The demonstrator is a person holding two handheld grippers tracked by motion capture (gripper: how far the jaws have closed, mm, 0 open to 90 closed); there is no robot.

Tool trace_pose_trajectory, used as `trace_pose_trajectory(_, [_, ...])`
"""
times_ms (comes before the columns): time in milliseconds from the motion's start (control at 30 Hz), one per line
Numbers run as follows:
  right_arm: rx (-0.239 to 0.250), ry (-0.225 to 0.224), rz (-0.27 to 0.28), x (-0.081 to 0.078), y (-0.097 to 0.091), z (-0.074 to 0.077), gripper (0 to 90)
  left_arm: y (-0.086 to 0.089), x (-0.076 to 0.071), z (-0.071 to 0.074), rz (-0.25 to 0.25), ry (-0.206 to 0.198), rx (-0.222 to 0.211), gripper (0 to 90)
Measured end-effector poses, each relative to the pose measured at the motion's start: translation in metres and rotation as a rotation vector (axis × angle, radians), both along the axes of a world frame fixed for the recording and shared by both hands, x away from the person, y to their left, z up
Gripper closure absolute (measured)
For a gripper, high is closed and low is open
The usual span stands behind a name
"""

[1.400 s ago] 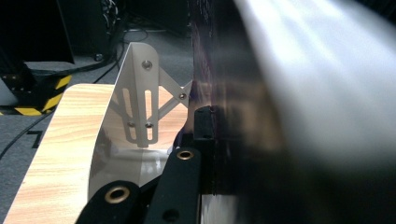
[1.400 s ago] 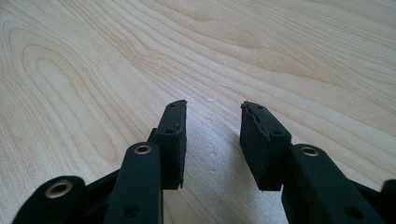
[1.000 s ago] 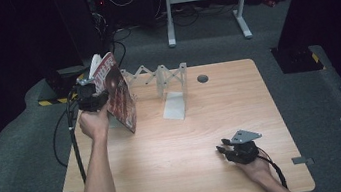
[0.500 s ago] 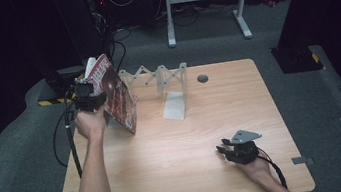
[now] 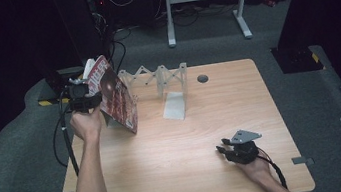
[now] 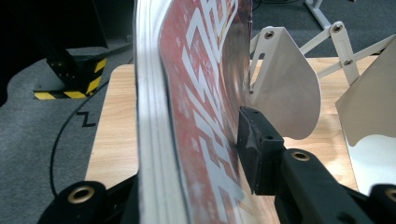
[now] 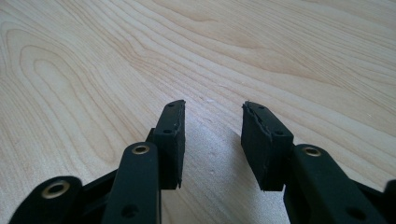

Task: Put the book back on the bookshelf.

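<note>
A red magazine (image 5: 117,96) stands on edge at the left end of a white folding rack (image 5: 155,75) and leans left. My left gripper (image 5: 99,99) is level at its upper left edge, with the magazine (image 6: 201,116) between its jaws. Those jaws have just been opening. The right pad (image 6: 254,149) still rests against the cover, the left jaw is hidden behind the loosened pages, and I see no squeeze. My right gripper (image 5: 225,148) lies low over the table (image 5: 178,165) at the front right. In its own view the right gripper (image 7: 212,126) is open with nothing between the jaws.
A rounded white rack divider (image 6: 285,88) stands just behind the magazine, and a flat white panel (image 5: 176,106) leans at the rack's middle. A round cable hole (image 5: 202,78) sits at the back of the table. A black cable (image 5: 66,141) hangs off the left edge.
The left hand and gripper have edged slightly left along the magazine's top, and the magazine leans a little more upright. The right hand has not moved.
</note>
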State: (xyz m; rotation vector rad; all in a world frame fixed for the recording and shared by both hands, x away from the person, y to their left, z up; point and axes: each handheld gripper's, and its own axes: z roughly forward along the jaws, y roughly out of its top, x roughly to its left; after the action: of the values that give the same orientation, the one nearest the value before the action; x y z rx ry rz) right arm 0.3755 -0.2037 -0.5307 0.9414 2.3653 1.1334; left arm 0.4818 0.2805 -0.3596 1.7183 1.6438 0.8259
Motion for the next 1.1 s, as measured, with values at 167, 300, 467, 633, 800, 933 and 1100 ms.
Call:
trace_pose_trajectory(167, [0.001, 0.002, -0.007, 0.000, 0.000, 0.000, 58.4, 0.001, -0.002, 0.003, -0.006, 0.020, 0.032, 63.3])
trace_pose_trajectory(300, [0.003, 0.002, -0.007, 0.000, 0.000, 0.000, 58.4, 0.006, -0.005, 0.003, 0.006, 0.022, 0.020, 60.5])
trace_pose_trajectory(467, [0.003, 0.001, -0.007, 0.000, 0.000, 0.000, 58.0, 0.013, -0.009, 0.005, 0.017, 0.017, -0.005, 57.6])
trace_pose_trajectory(633, [0.003, 0.003, -0.006, 0.000, 0.000, 0.000, 57.0, 0.020, -0.017, 0.001, 0.031, 0.014, -0.034, 55.2])
trace_pose_trajectory(800, [0.004, 0.002, -0.003, 0.001, 0.000, 0.000, 56.4, 0.027, -0.024, -0.003, 0.020, -0.009, -0.058, 53.6])
trace_pose_trajectory(933, [0.005, 0.005, -0.003, 0.001, 0.000, 0.000, 56.3, 0.032, -0.029, -0.008, 0.006, -0.029, -0.120, 53.3])
trace_pose_trajectory(1100, [0.006, 0.006, -0.001, 0.001, 0.000, 0.000, 56.2, 0.035, -0.036, -0.010, 0.009, -0.059, -0.149, 51.3])
